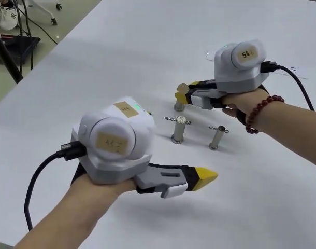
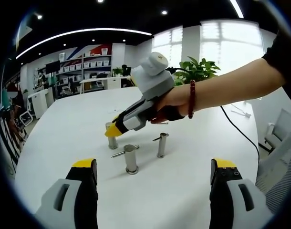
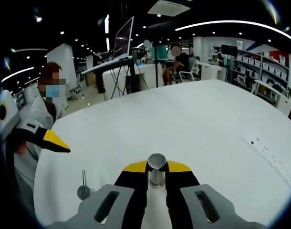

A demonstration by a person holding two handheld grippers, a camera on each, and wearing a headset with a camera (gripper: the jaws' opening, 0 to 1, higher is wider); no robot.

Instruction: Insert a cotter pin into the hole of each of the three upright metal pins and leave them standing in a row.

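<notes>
Left gripper (image 2: pixel 153 166): jaws spread wide, nothing between them; held low over the table (image 1: pixel 261 207) on the near side of the pins, yellow tips pointing at them.
Right gripper (image 3: pixel 157 167): jaws drawn in on the far pin (image 1: pixel 178 106), one yellow tip on each side of its head; reaches in from the far right in the head view.
Far pin: upright on the table, top gripped.
Middle pin (image 1: pixel 178 130): upright, free of both grippers, just in front of the far pin.
Middle cotter (image 1: pixel 170 119): through the middle pin's head, sticking out sideways.
Right pin (image 1: pixel 217 138): upright, beside the middle pin, apart from it.
Right cotter (image 1: pixel 218 128): across the right pin's top.
Row: all three close together, none touching, more a bent line than a straight one.
</notes>
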